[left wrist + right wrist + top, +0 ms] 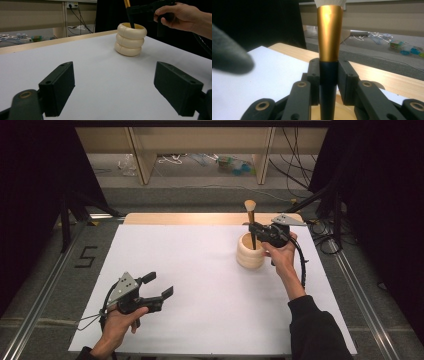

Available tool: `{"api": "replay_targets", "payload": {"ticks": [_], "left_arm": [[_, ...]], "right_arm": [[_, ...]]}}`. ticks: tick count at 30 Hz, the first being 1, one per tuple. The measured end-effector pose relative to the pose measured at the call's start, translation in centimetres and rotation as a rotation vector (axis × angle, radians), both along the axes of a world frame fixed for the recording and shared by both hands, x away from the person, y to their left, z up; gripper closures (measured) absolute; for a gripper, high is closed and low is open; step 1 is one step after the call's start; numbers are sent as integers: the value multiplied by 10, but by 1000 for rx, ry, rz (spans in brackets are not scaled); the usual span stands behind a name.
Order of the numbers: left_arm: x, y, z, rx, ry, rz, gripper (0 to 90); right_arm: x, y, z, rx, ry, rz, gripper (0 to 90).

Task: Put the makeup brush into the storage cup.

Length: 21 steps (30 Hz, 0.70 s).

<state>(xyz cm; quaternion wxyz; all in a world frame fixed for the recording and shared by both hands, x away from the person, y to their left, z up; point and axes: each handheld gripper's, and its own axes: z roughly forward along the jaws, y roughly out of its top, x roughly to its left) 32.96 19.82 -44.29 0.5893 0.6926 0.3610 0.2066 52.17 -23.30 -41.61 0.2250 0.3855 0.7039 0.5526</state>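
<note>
At upper right of the high view, the right gripper (256, 231) pinches the makeup brush (251, 217) upright over the cream ribbed holder (250, 252), apparently for vertical travel, while the left gripper (159, 286) waits spread at lower left.

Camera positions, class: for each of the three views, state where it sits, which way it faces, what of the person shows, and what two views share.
High view: above the person's side, looking forward and down on the table; both forearms, left tool, right tool.
Left gripper view: on the left tool, facing the holder; right hand.
Right gripper view: on the right tool, clamping the brush.
Shared: the left gripper and high views both show the holder.
</note>
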Motion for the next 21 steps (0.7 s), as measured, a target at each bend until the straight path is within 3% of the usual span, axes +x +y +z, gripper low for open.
{"api": "replay_targets", "payload": {"ticks": [21], "left_arm": [[0,0,1,1,-3,0,169]], "right_arm": [[-1,1,-10,27,46,9,743]]}}
